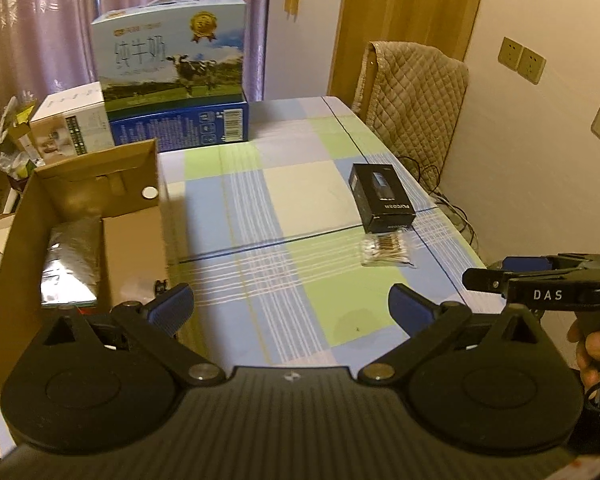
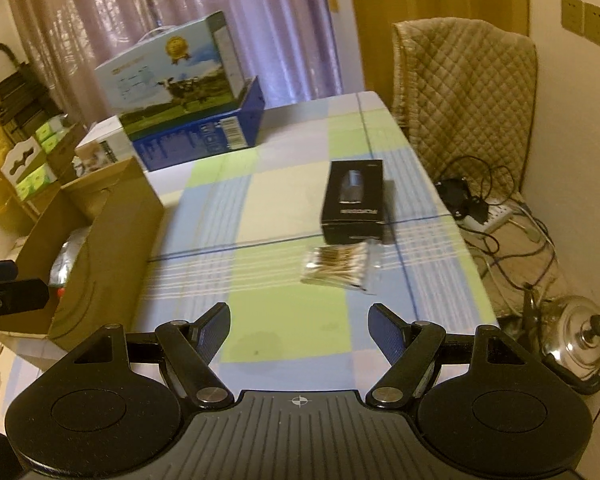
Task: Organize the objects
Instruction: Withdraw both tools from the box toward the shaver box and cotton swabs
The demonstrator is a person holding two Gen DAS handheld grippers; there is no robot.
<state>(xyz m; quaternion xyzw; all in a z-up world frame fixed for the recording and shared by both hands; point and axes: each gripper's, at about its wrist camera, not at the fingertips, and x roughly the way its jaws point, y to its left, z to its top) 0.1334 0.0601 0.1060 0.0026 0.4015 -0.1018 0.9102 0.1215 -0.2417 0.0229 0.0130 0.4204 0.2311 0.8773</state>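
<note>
cardboard box sits at your left on the bench; black box and cotton swabs lie ahead. both your left gripper and right gripper hold their jaws wide apart, empty.

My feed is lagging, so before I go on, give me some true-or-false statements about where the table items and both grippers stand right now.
1. The left gripper is open and holds nothing. True.
2. The flat black rectangular box lies inside the open brown cardboard box. False: it lies on the checked tablecloth, well to the right of the cardboard box.
3. The clear packet of cotton swabs lies on the near side of the black box. True.
4. The right gripper is shut on the swab packet. False: it is open and short of the packet.
5. A silvery foil packet already lies in the cardboard box. True.
</note>
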